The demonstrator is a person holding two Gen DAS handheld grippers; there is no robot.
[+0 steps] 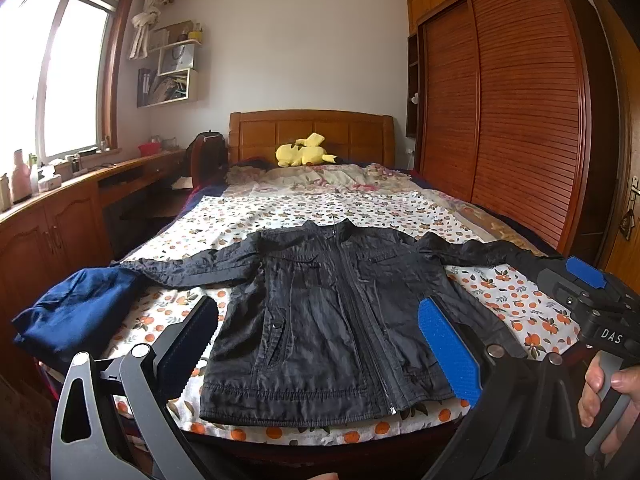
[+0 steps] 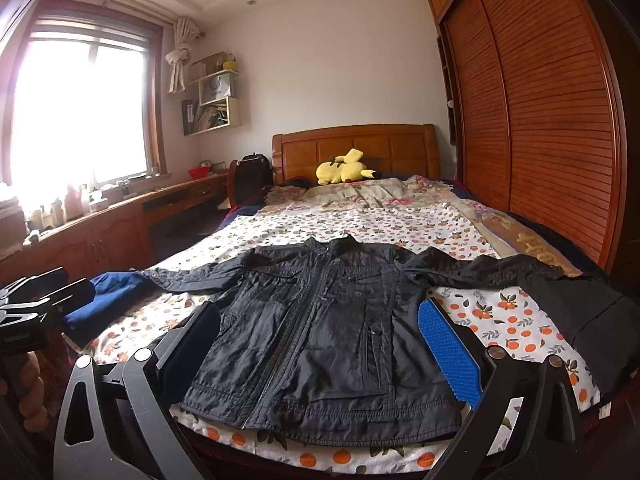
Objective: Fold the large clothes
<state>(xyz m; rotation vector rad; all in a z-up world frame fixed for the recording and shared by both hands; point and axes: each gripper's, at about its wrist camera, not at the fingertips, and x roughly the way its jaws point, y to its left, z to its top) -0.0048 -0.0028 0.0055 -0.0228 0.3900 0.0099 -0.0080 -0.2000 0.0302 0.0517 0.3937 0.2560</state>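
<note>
Bedroom furniture in reddish wood frames the scene: a slatted wardrobe (image 1: 520, 120) along the right wall, a desk (image 1: 72, 196) under the bright window (image 1: 52, 80), and a bed (image 1: 328, 208) with a fruit-print sheet and a carved headboard (image 1: 312, 132). A yellow plush toy (image 1: 304, 151) lies by the headboard. On the near end of the bed a black jacket (image 1: 332, 320) is spread flat, front up and zipped, collar toward the headboard, hem by the foot edge, both sleeves stretched out sideways. A blue garment (image 1: 76, 316) sits crumpled at the bed's left edge, touching the end of one sleeve, and another dark garment (image 2: 592, 320) lies at the right edge. The left gripper (image 1: 320, 356) hangs above the jacket's lower half with its jaws spread wide and nothing between them. The right gripper (image 2: 320, 356) is likewise wide apart and holding nothing, over the same part of the jacket. A hand (image 1: 608, 404) grasps the right gripper's handle.
</note>
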